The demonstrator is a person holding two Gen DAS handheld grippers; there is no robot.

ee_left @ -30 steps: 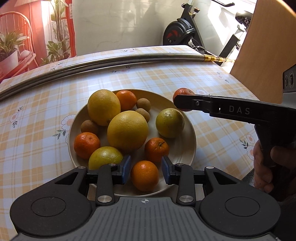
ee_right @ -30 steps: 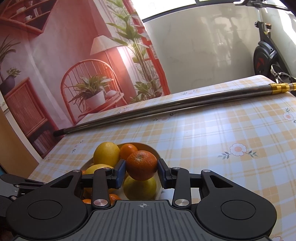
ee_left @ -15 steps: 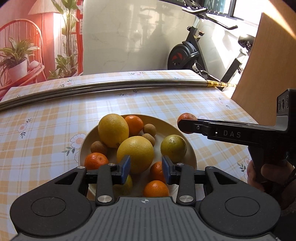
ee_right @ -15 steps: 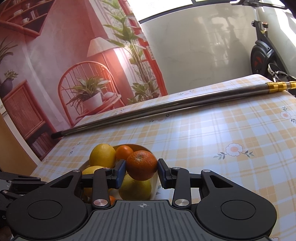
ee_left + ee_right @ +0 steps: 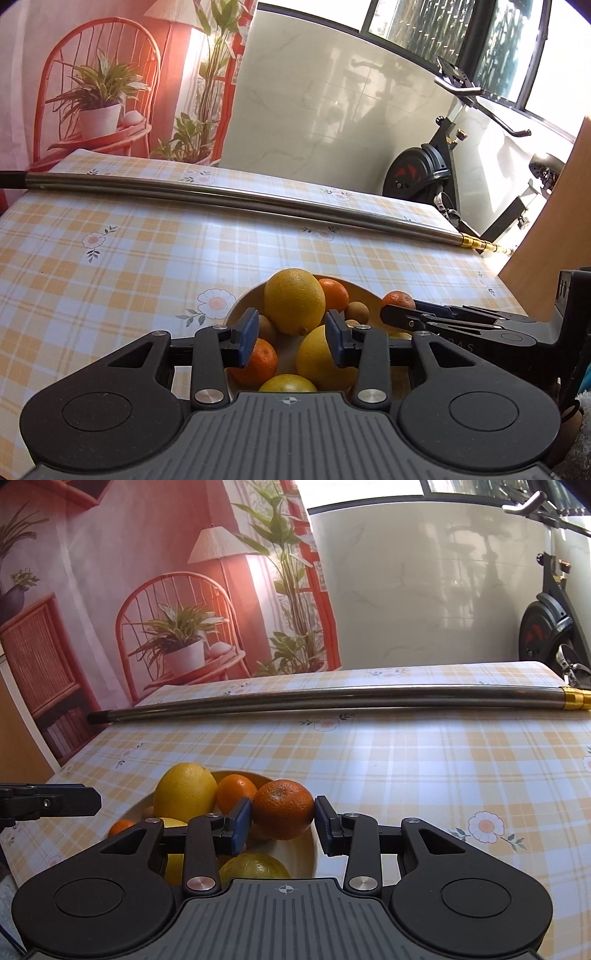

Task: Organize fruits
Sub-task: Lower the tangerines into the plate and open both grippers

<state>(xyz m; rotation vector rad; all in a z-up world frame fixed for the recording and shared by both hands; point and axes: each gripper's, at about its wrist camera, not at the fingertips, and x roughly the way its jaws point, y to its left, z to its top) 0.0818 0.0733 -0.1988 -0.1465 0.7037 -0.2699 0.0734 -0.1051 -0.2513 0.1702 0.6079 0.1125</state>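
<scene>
A cream plate [image 5: 236,309] on the checked tablecloth holds several fruits: a big yellow citrus [image 5: 294,300], small oranges [image 5: 334,294] and brown kiwis [image 5: 357,311]. My left gripper [image 5: 290,339] is open and empty, above the plate's near side. My right gripper [image 5: 283,821] is shut on a mandarin [image 5: 283,809] and holds it above the plate's right rim [image 5: 308,845]. In the left wrist view the right gripper [image 5: 397,314] shows at the right with the mandarin [image 5: 398,298]. The left gripper [image 5: 96,800] shows at the left of the right wrist view.
A long steel pole [image 5: 236,196] with a brass end lies across the far side of the table. An exercise bike [image 5: 436,173] stands beyond the table's right end. A wooden board [image 5: 554,206] rises at the right. Bare tablecloth [image 5: 443,760] lies right of the plate.
My left gripper has risen and tilted up, so the plate sits lower in its view. My right gripper, still holding the mandarin, has shifted right over the plate's rim.
</scene>
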